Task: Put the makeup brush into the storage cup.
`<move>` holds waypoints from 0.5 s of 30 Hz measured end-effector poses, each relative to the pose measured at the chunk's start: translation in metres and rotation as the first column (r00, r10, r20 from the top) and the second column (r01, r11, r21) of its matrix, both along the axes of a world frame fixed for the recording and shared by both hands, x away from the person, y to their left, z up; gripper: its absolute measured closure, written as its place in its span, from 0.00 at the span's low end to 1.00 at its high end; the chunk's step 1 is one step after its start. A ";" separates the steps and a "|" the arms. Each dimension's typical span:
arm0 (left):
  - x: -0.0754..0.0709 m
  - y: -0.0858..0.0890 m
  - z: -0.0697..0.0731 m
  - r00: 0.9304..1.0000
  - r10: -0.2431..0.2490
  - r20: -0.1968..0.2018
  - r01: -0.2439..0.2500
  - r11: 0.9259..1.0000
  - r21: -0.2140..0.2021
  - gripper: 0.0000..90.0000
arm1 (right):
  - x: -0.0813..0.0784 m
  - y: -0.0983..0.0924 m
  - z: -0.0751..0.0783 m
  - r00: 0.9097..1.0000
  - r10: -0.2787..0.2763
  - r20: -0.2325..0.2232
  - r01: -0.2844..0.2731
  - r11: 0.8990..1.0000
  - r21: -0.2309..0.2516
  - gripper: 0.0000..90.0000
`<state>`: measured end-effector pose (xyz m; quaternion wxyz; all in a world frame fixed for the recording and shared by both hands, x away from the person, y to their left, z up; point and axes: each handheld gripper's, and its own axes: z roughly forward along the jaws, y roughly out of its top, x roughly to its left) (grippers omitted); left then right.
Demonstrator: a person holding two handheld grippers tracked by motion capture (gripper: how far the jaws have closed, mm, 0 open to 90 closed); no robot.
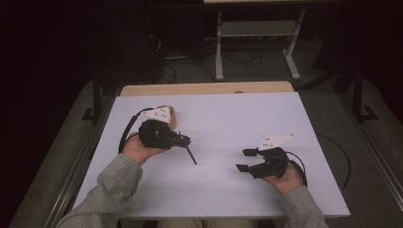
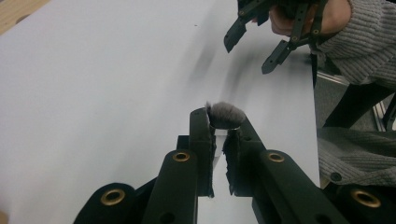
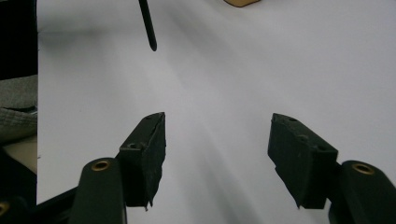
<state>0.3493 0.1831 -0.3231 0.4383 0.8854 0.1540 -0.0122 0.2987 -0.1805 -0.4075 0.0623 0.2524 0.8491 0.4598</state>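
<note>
Left gripper (image 1: 183, 140) clamped a makeup brush (image 1: 191, 155); right gripper (image 1: 242, 160) stood open with nothing in it.

Over the left part of the white table (image 1: 218, 118), the left gripper's jaws were closed on the brush near its grey bristle head (image 2: 225, 115), while the thin black handle slanted down toward the table's middle, its tip (image 3: 152, 44) just above the surface. Well apart to the right, the right gripper's jaws were spread wide over bare table, with nothing between them.
</note>
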 end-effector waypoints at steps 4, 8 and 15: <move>0.002 0.002 0.003 1.000 0.008 0.003 -0.008 1.000 0.005 0.91 | -0.002 -0.006 0.001 1.000 -0.025 -0.005 0.025 1.000 0.009 0.37; 0.006 0.008 0.012 1.000 0.022 0.011 -0.022 1.000 -0.001 0.91 | -0.004 -0.013 -0.001 0.999 -0.041 0.000 0.041 0.999 0.002 0.35; 0.010 0.016 0.022 0.999 0.047 0.017 -0.047 0.999 0.002 0.91 | -0.005 -0.024 -0.003 0.998 -0.060 -0.007 0.060 0.998 0.016 0.33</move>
